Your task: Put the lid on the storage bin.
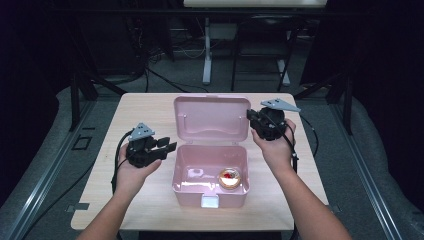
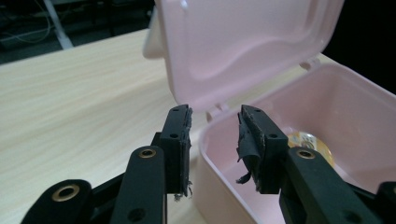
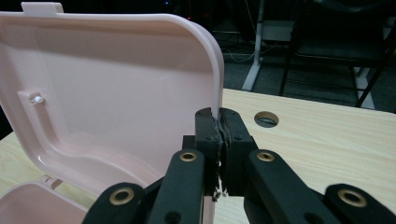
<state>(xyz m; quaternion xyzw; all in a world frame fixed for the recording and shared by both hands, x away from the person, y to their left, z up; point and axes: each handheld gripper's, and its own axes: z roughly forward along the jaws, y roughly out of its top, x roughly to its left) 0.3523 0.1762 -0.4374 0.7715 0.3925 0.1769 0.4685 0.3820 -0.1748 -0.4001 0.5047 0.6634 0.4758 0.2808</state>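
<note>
The left gripper (image 2: 214,140) stands with its two black jaws partly apart and nothing between them; its worn pads touch no surface. Just ahead of its tips lies the near corner of the open pink plastic box (image 2: 327,98), and beyond them rises the box's raised pink hinged lid (image 2: 243,42). The right gripper (image 3: 219,140) is pinched closed on the side edge of that lid, the thin pink rim running down into the seam between its pads.

In the high view the left hand (image 1: 131,172) cradles its gripper (image 1: 167,146) from beneath beside the box's left wall, jaws pointing across toward the box. The right hand (image 1: 275,147) reaches up along the box's right side, and its gripper (image 1: 251,116) meets the lid's right edge from the side.

The high view alone gives the whole layout: the box (image 1: 210,192) at the middle of the pale wooden table (image 1: 145,107), lid (image 1: 212,117) standing up behind it, and a small round clear-topped container with something red inside (image 1: 229,178) resting in the box's front right corner (right of the left gripper, below the right one). The left gripper view catches only a yellowish sliver of that container (image 2: 306,140) past its right jaw. The right gripper view shows the lid's (image 3: 107,84) inner face and a round hole in the tabletop (image 3: 266,119) beyond its tips.
</note>
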